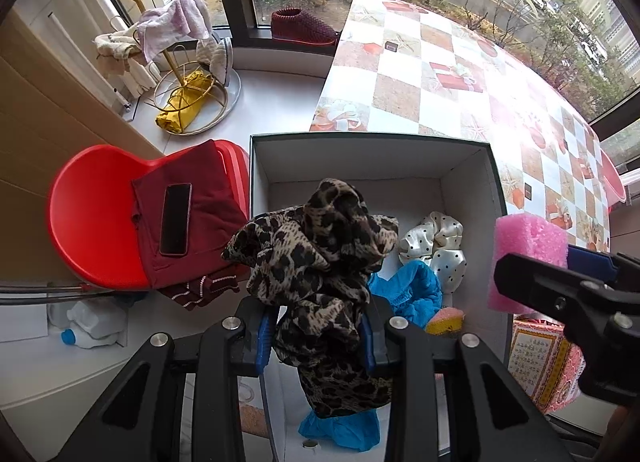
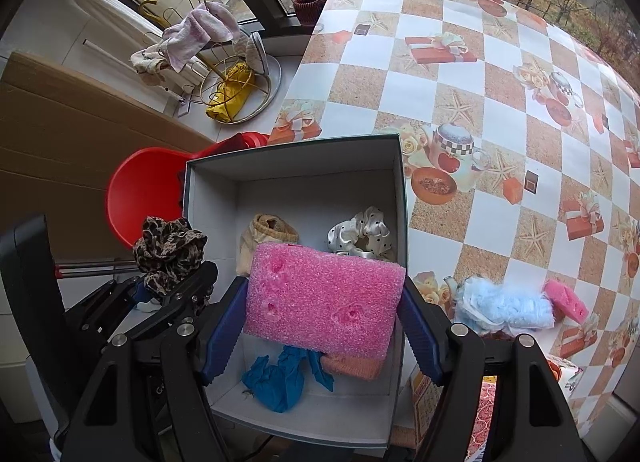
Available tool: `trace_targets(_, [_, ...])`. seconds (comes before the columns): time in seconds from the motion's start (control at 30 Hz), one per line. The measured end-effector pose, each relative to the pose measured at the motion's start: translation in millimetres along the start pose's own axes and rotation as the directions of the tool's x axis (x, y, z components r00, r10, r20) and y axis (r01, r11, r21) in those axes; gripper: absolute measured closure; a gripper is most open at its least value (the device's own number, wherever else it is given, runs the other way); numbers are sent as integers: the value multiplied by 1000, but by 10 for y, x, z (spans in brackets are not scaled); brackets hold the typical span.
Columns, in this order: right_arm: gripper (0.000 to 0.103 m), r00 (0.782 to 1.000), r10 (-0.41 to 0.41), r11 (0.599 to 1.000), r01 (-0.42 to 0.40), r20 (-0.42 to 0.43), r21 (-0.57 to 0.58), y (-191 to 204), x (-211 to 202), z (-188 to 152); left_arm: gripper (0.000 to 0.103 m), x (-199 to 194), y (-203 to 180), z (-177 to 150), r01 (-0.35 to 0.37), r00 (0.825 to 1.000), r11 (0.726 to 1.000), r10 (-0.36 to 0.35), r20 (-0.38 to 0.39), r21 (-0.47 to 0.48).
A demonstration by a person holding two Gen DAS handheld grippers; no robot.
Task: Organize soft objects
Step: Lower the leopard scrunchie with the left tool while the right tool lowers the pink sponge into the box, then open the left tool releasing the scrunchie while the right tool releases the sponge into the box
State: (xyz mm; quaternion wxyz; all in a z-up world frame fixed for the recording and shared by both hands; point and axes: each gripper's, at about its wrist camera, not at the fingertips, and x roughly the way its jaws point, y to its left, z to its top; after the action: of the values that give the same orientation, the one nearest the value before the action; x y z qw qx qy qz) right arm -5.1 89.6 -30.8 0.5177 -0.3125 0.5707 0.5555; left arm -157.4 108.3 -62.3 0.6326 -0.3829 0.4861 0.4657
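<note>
My left gripper (image 1: pixel 318 336) is shut on a leopard-print scrunchie (image 1: pixel 320 250) and holds it over the open white box (image 1: pixel 368 158). My right gripper (image 2: pixel 322 336) is shut on a pink foam sponge (image 2: pixel 324 298) above the same box (image 2: pixel 296 154). Inside the box lie a white polka-dot scrunchie (image 2: pixel 362 232), a blue cloth (image 2: pixel 280 378), a beige item (image 2: pixel 264 234) and an orange-pink piece (image 2: pixel 352 366). The right gripper (image 1: pixel 560 274) with the sponge (image 1: pixel 528 238) shows at the right of the left wrist view. The leopard scrunchie (image 2: pixel 168 250) shows left in the right wrist view.
A table with a checked cloth (image 2: pixel 480 102) holds a light blue fluffy item (image 2: pixel 504 306) and a small pink sponge (image 2: pixel 568 300). A red chair (image 1: pixel 96 214) with a dark red cloth and phone (image 1: pixel 176 218) stands left. A gold rack with towels (image 1: pixel 180 62) is behind.
</note>
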Motion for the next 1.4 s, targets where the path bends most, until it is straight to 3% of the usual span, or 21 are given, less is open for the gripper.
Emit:
trace_targets(0.7, [29,1000,-11,1000,11,-16,20,-30,151,195,66,246,14,193,-23,999,1000,23,-36,-20])
trace_targets(1.3, [29,999,-4,1000,5,-35,20,-9,271,244,66,278,5,222,2,1000,1000,-2,-30,-14])
trace_targets(1.4, [28,999,25,999,-24,-33,26,-11,263,260,57,256,11,221,16,1000,1000,-16,-20,-15])
